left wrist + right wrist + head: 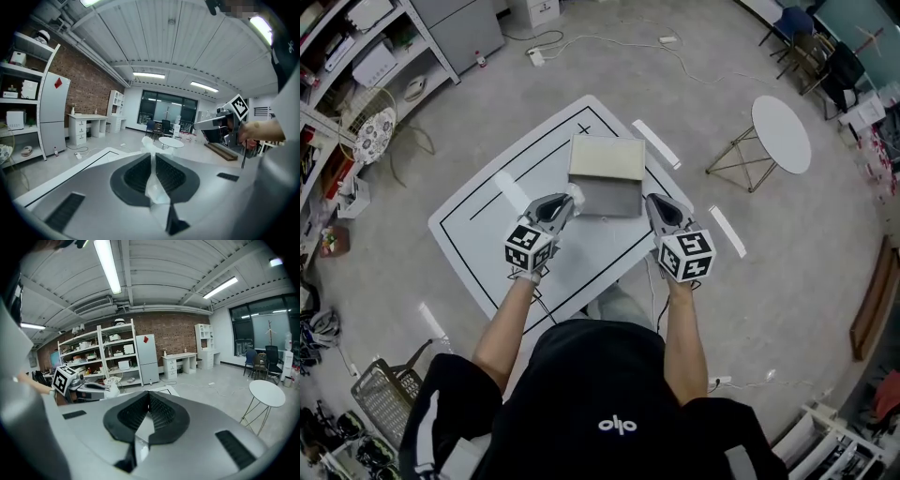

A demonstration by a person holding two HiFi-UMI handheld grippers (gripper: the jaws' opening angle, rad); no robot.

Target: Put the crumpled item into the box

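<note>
A crumpled white item [576, 194] is pinched in my left gripper [569, 201], just off the near left corner of the box [606, 159]. The box is pale cardboard and stands on the white mat [478, 225] with black lines. In the left gripper view the crumpled item [151, 143] sticks out past the tips of the left gripper [153, 154], whose jaws are shut on it. My right gripper [652, 200] hovers at the box's near right corner. In the right gripper view the right gripper [149, 393] is shut with nothing between its jaws.
A round white side table [781, 134] stands on the floor to the right. Shelving [356, 66] with clutter lines the left side, a wire basket [386, 398] sits at the lower left, and cables [609, 42] run across the floor behind the mat.
</note>
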